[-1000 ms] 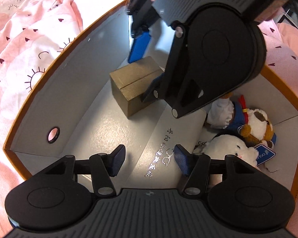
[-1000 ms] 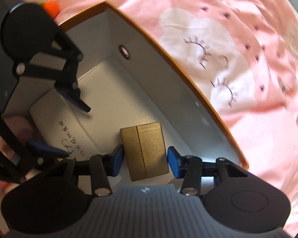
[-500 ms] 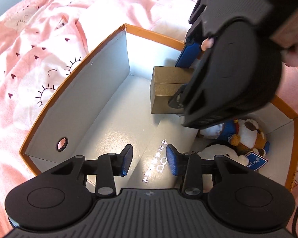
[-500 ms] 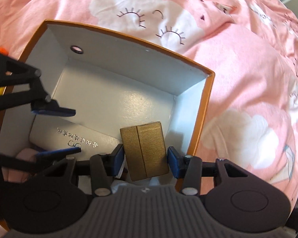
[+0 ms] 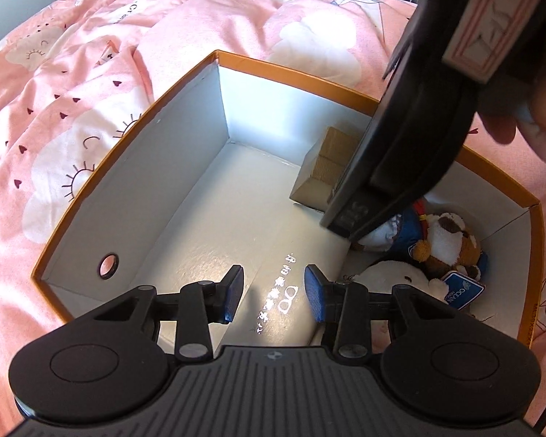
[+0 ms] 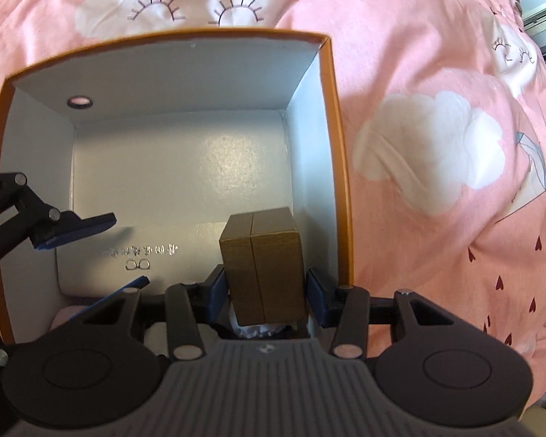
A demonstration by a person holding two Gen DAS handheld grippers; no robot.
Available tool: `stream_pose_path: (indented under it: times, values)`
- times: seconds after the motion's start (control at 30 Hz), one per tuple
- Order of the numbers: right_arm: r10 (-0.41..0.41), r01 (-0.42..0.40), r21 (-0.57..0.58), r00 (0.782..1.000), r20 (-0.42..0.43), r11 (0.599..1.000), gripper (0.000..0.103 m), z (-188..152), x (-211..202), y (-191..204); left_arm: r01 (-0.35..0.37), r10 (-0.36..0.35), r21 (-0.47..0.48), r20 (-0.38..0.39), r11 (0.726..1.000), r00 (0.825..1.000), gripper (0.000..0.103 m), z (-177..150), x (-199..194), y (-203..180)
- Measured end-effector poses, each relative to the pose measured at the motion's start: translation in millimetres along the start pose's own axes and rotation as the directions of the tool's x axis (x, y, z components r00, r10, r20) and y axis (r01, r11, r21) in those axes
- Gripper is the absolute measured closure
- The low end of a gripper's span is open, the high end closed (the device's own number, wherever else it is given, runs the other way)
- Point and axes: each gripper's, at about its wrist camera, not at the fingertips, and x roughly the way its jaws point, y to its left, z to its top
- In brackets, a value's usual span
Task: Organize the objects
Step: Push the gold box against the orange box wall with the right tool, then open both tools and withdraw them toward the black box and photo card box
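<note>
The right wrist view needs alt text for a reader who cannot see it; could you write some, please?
The right gripper holds a small gold box inside an orange-rimmed storage box on pink bedding. The left gripper reaches in over a flat white case.

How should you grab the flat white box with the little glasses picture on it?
Come from above and pinch the white box across its two long edges, near the middle. It lies flat on the orange box's floor, so only the top and long sides look reachable. The plush toys crowd one side, so that pad fits tightly.
</note>
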Motion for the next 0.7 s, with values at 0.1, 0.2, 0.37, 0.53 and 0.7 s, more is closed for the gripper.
stream_pose_path:
  times: [0.1,0.2,0.37,0.53,0.7]
  values:
    - [-0.01,0.01,-0.007,1.0,-0.001,1.0,0.055,5,4,2,0.0,0.0,0.01,0.002,1.0,1.0,0.057,-4,-4,3]
    - [-0.002,0.002,-0.029,1.0,0.008,1.0,0.054,13,5,3,-0.004,0.004,0.01,-0.005,1.0,1.0,0.057,-10,-8,8]
    - [0.028,-0.027,-0.098,0.999,0.015,0.995,0.054,16,4,7,-0.009,0.009,-0.006,-0.025,1.0,1.0,0.058,-17,-10,19]
    - [0.076,-0.049,-0.268,0.993,0.094,0.962,0.069,18,-5,13,-0.017,0.016,-0.021,-0.041,1.0,0.999,0.059,-23,-14,28]
    - [0.112,-0.048,-0.357,0.981,0.16,0.933,0.069,33,5,18,-0.026,0.024,-0.032,-0.06,0.999,0.998,0.059,-26,-18,39]
